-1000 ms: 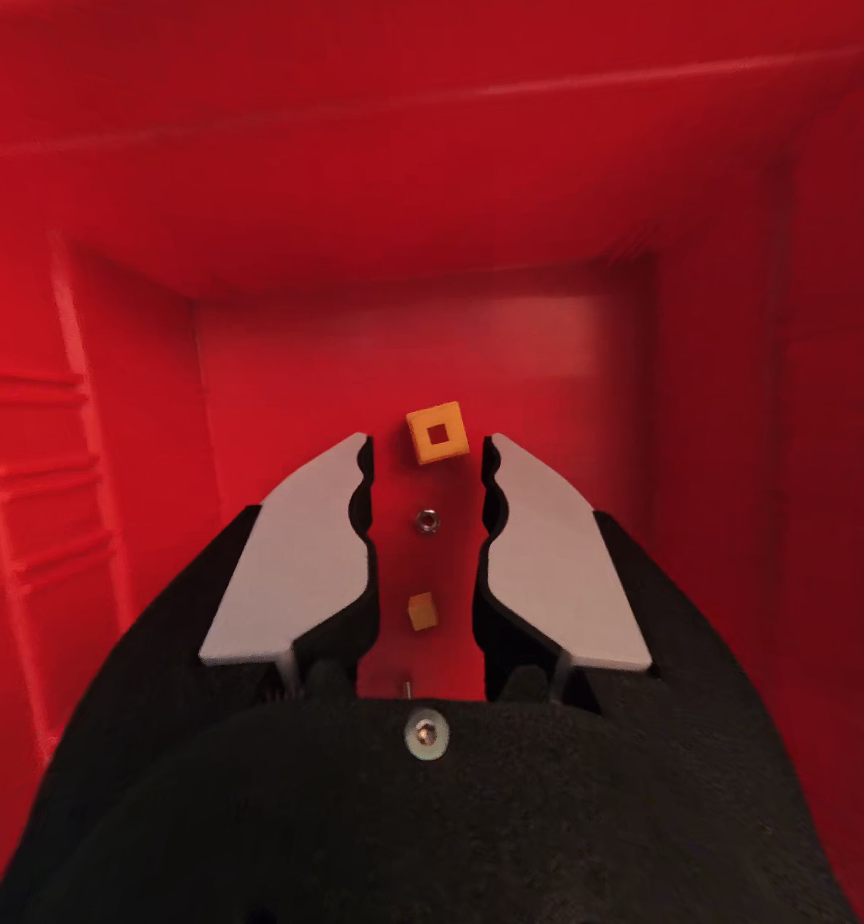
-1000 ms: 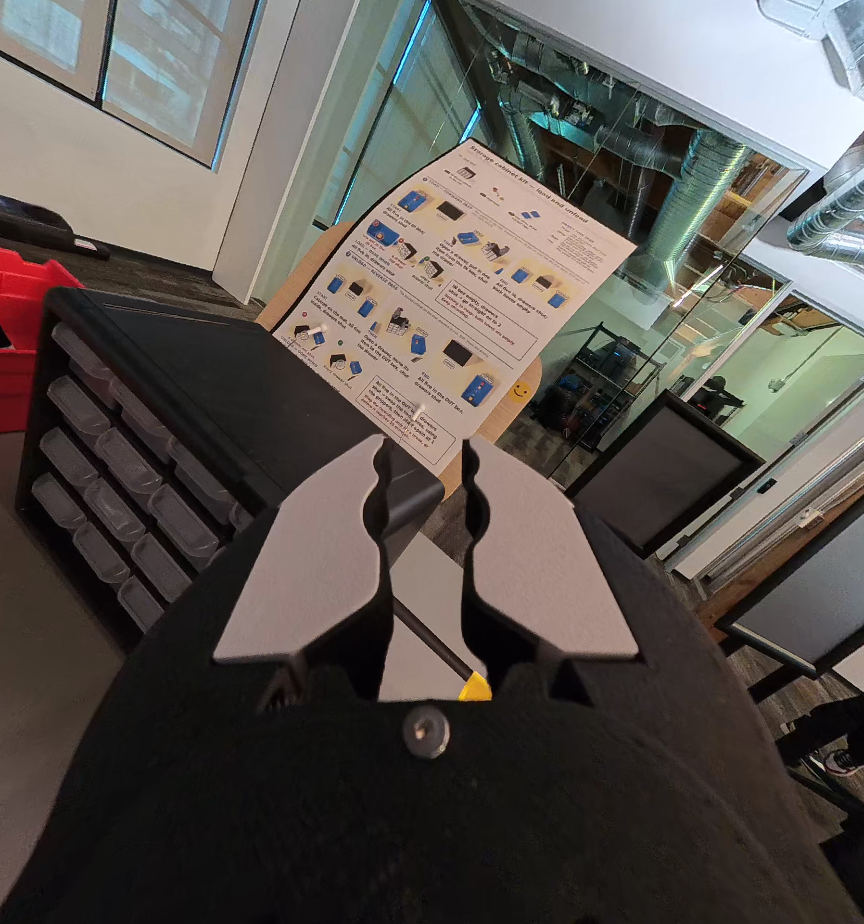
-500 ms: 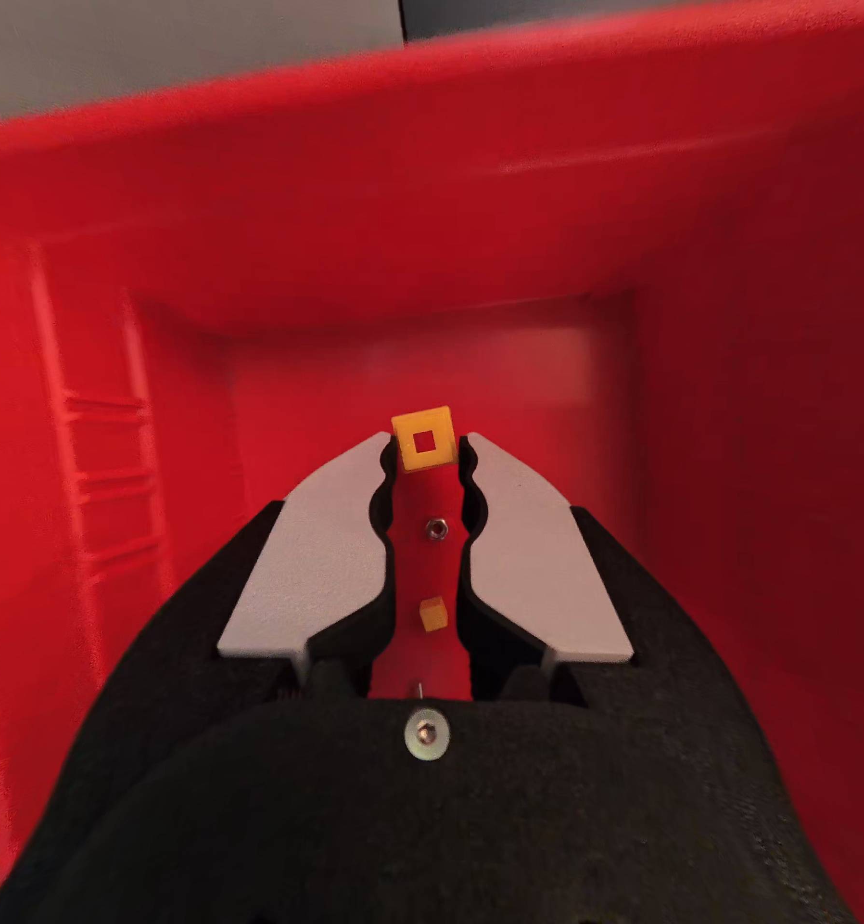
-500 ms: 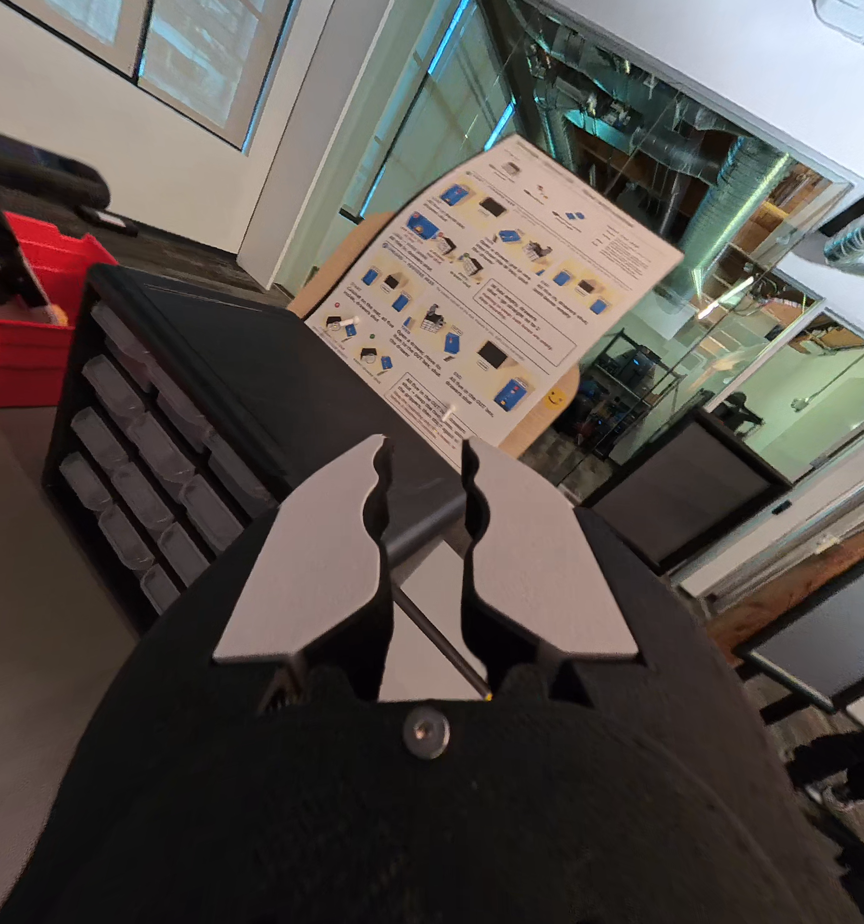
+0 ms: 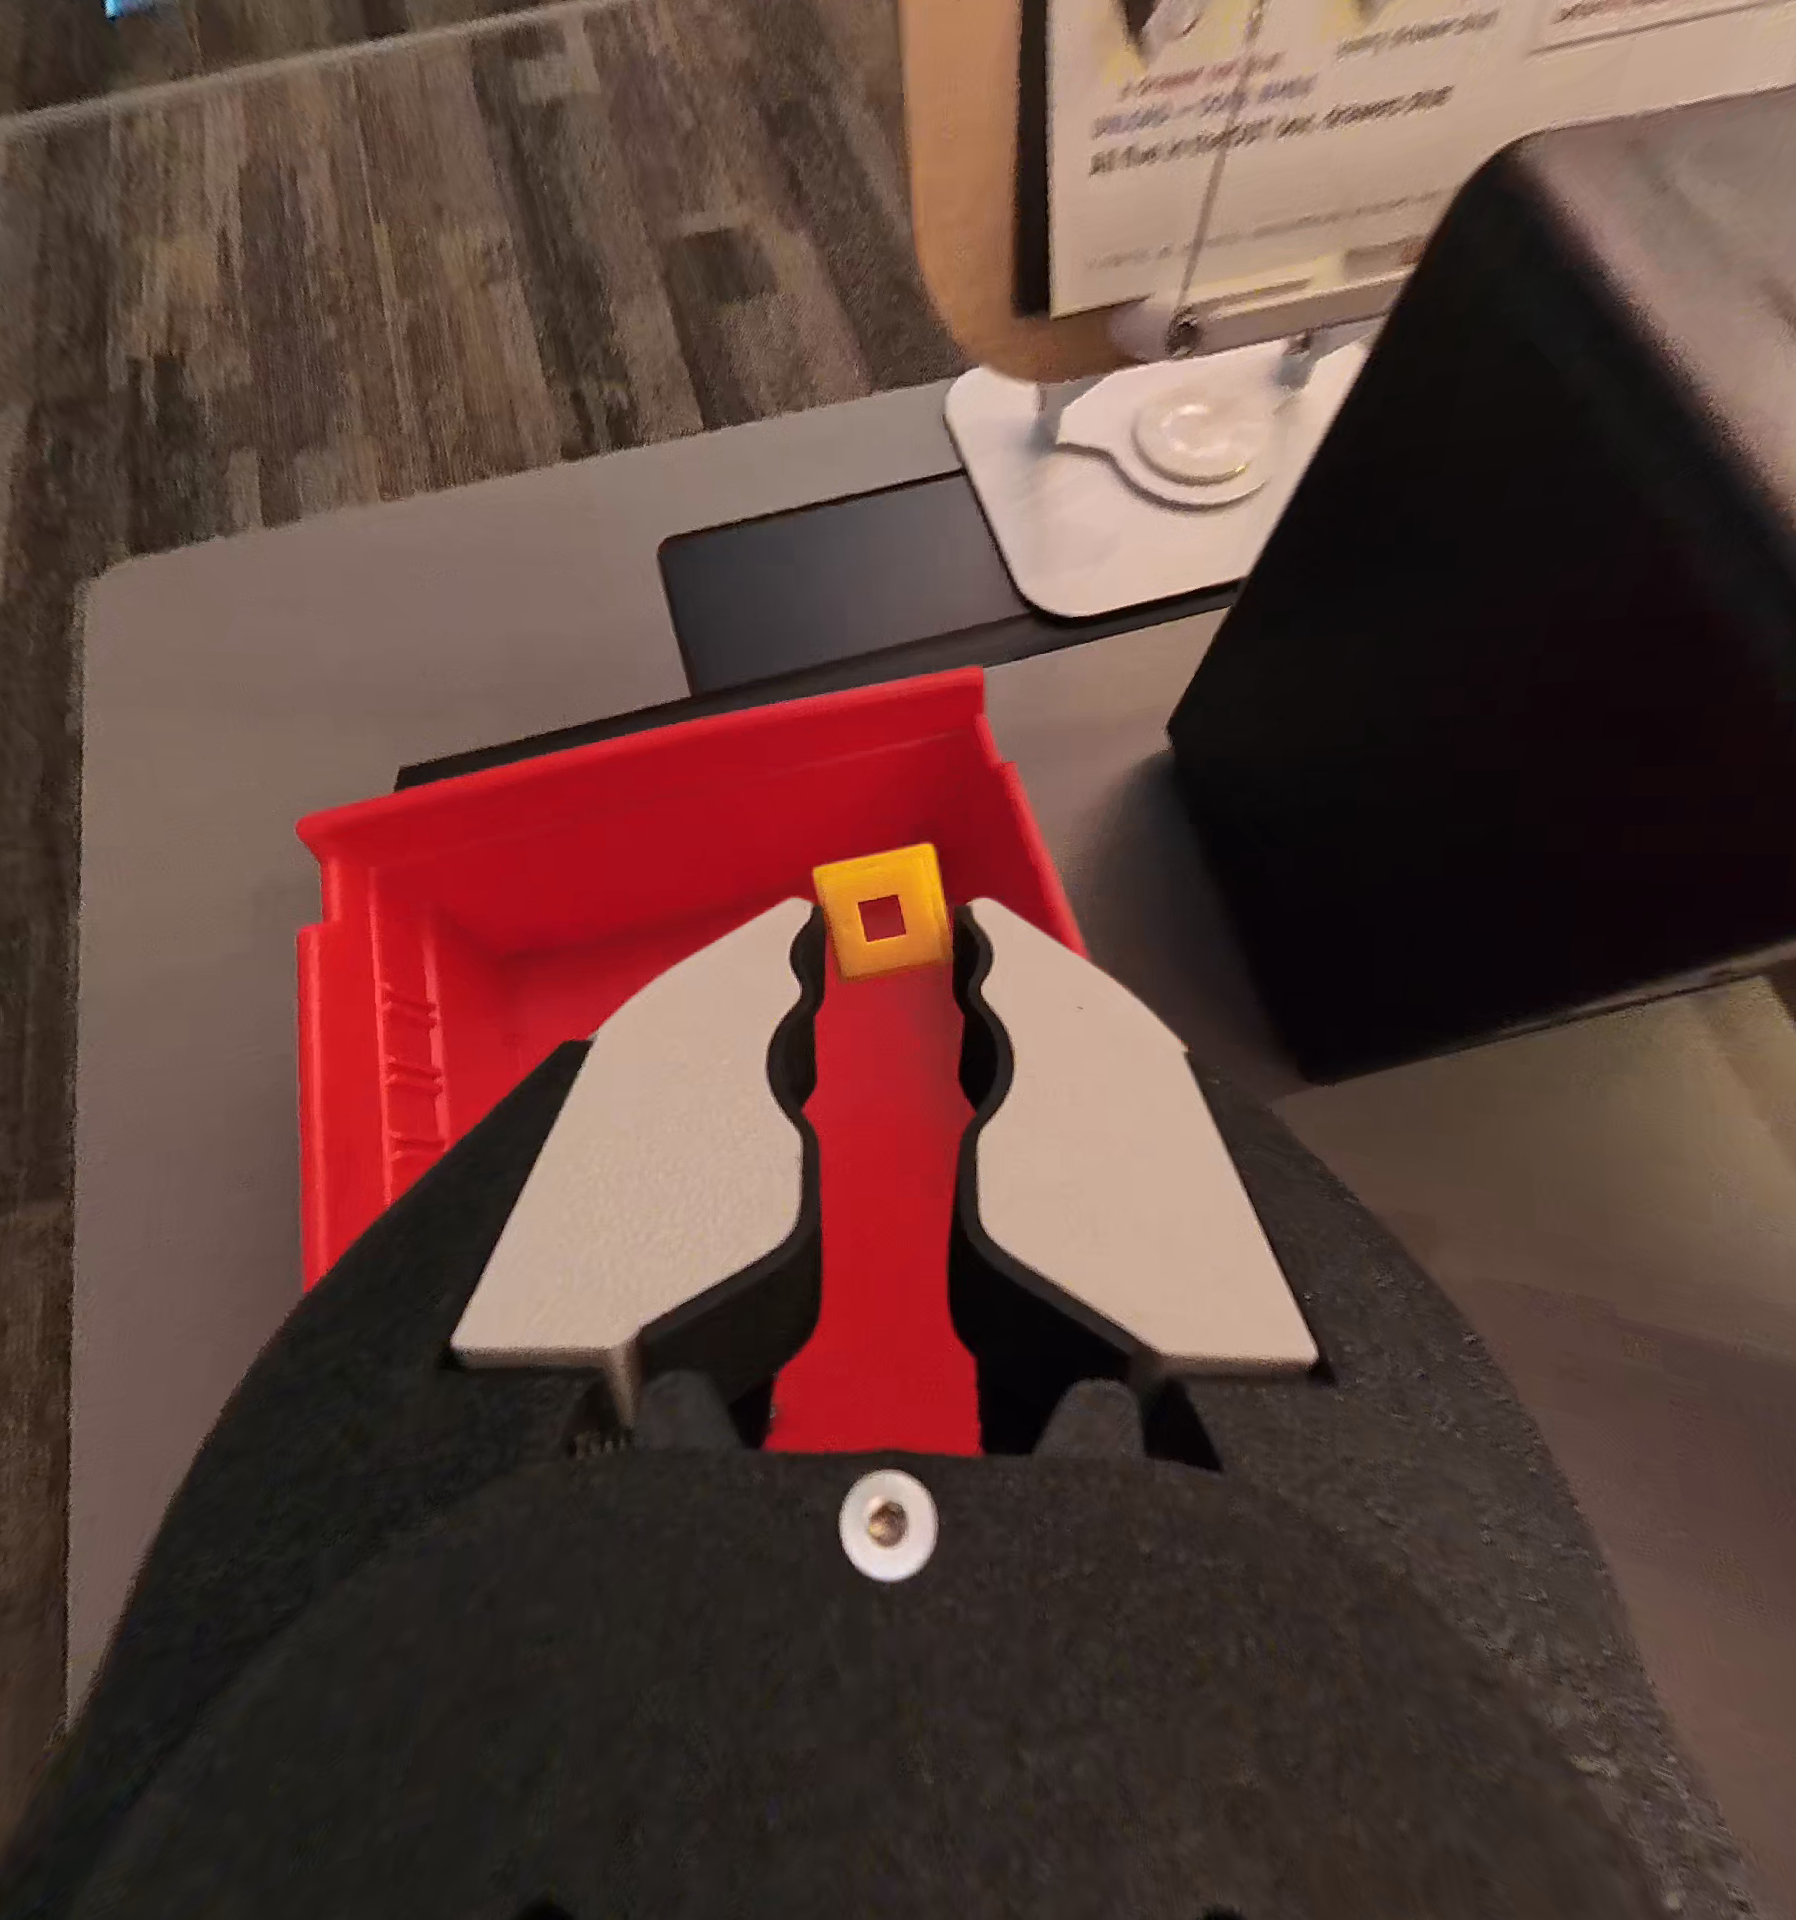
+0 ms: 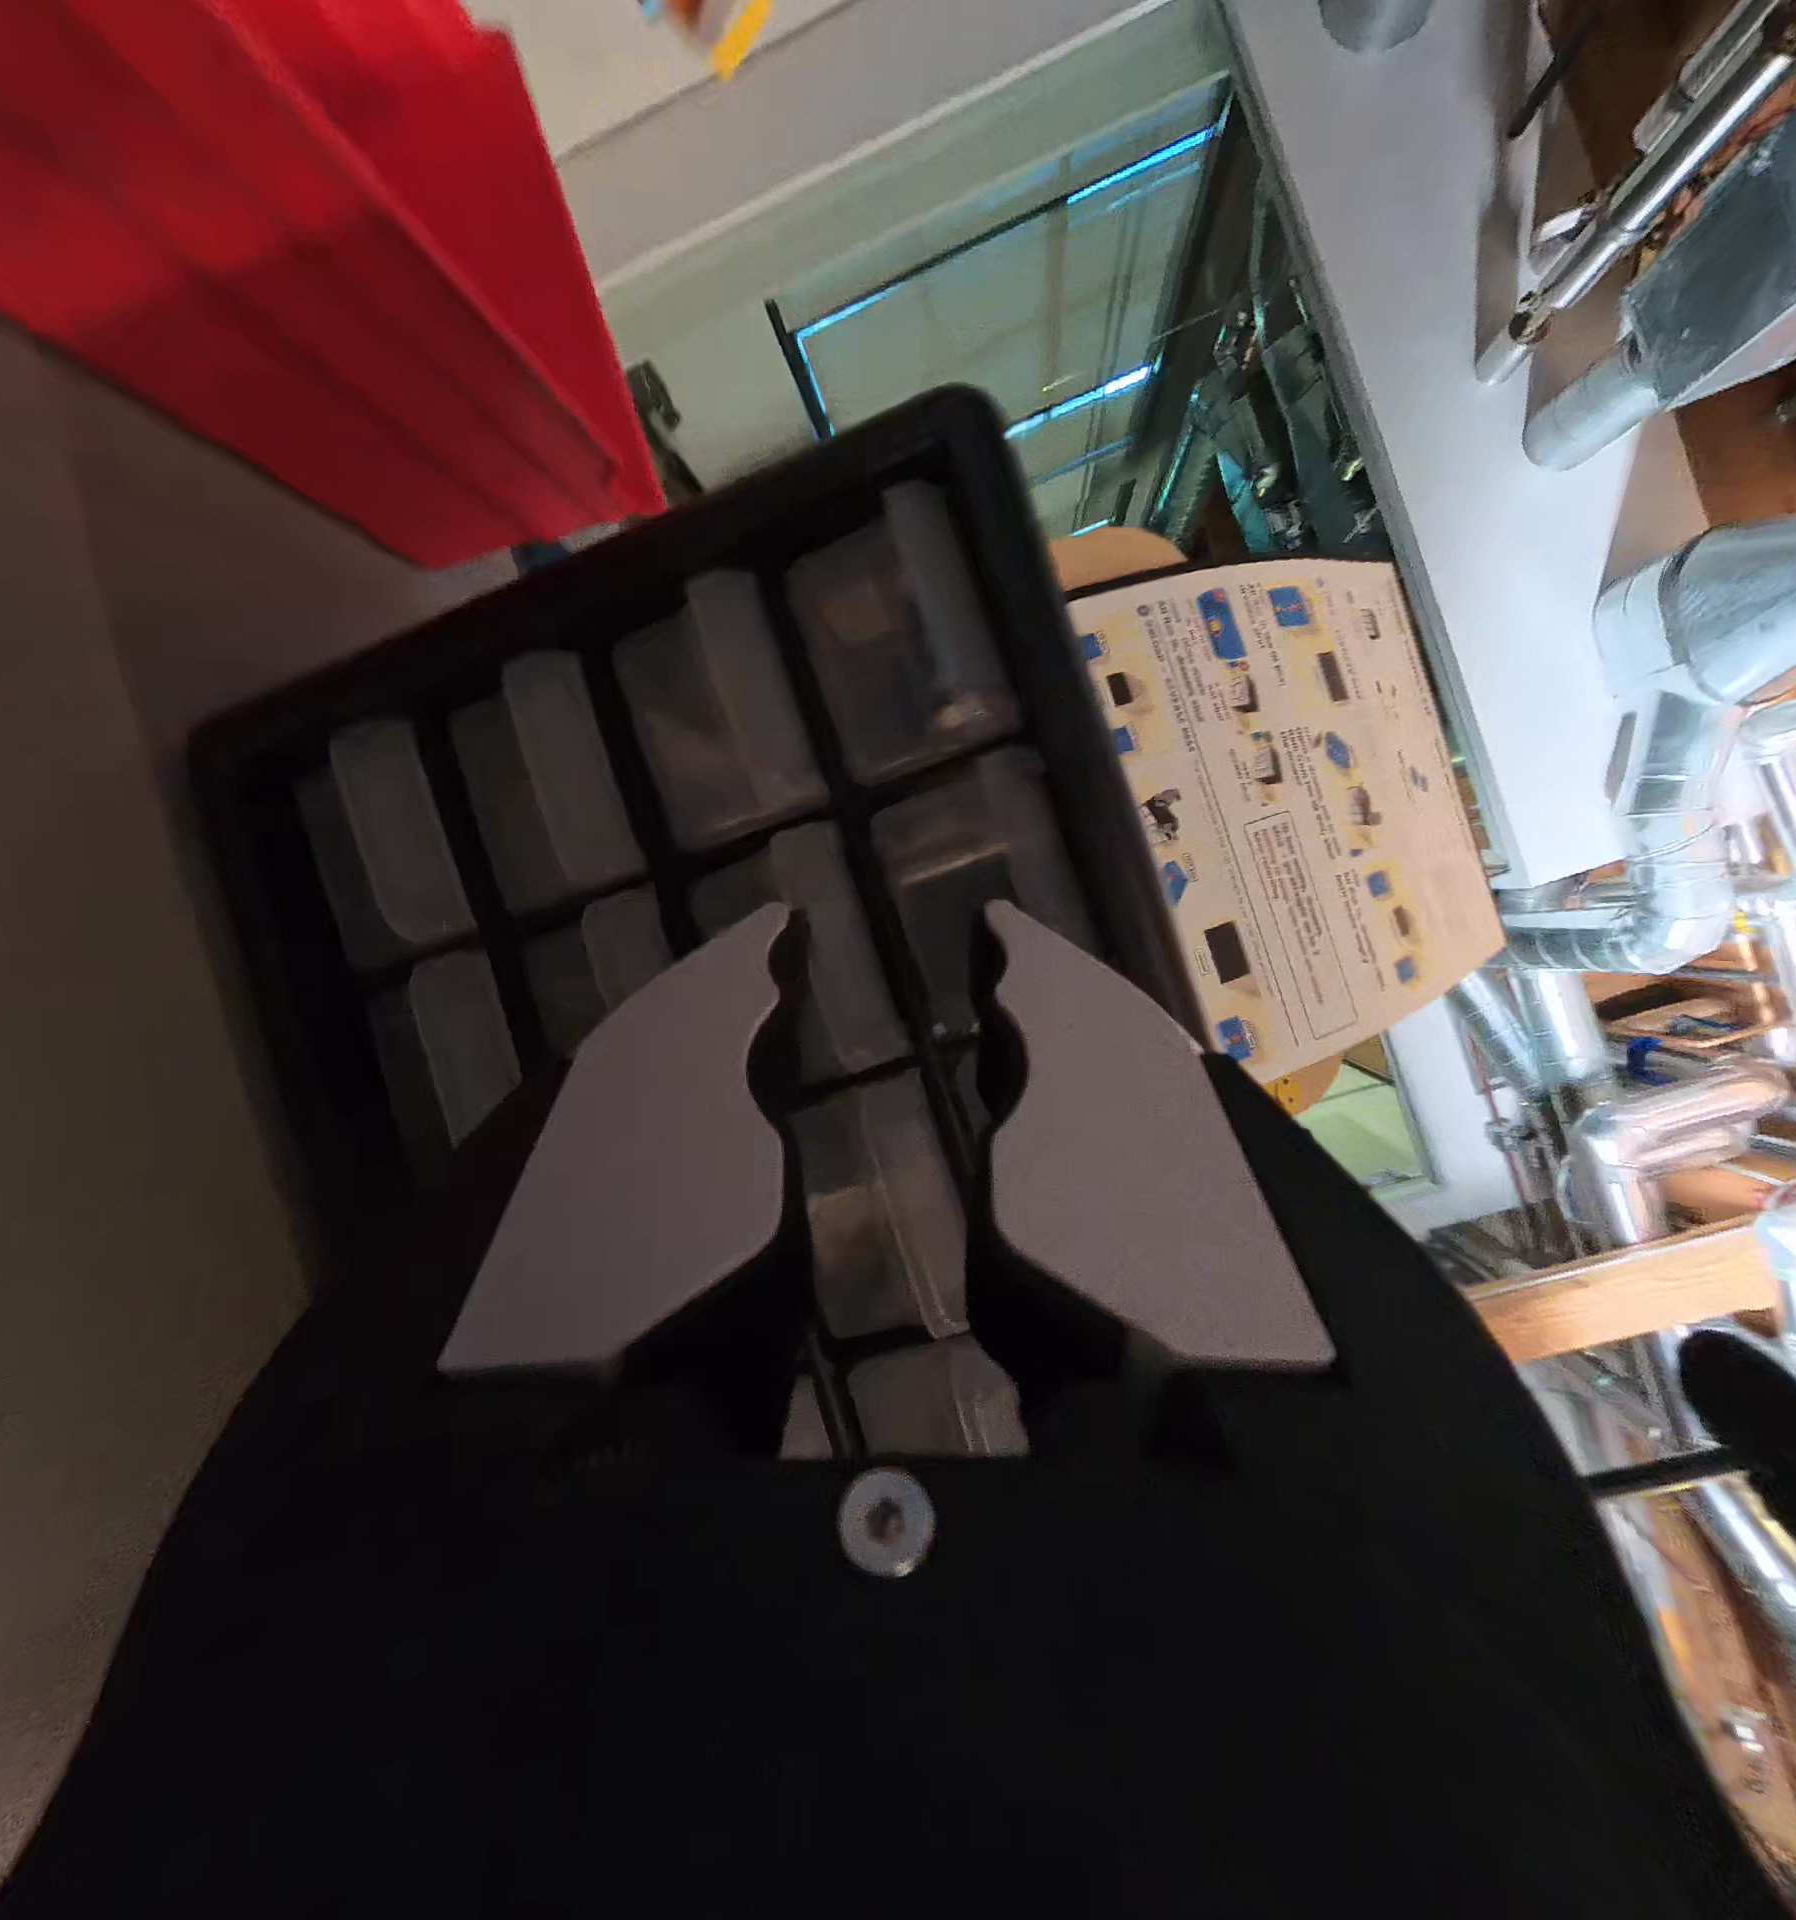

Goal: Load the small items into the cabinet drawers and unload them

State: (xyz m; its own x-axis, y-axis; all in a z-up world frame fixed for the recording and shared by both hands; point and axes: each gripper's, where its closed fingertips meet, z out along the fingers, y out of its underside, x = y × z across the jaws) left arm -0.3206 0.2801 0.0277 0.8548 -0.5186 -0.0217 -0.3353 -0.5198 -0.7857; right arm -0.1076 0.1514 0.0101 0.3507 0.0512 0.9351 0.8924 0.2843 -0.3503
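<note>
The left claw [image 5: 881, 920] has pale grey fingers [image 5: 665, 1143] on a matt black, grainy body, and the square piece [image 5: 879, 923] between its tips is orange-yellow. The bin [image 5: 603, 831] under it is bright red, ribbed on one inner wall. The tabletop [image 5: 250, 675] is plain grey-beige; the floor [image 5: 302, 260] shows streaked brown and grey planks. The cabinet [image 6: 603, 582] is black with smoky, translucent grey drawers [image 6: 551, 769]. The poster [image 6: 1289, 810] is white with blue and yellow pictures. The right claw [image 6: 886, 935] is the same grey on black.
</note>
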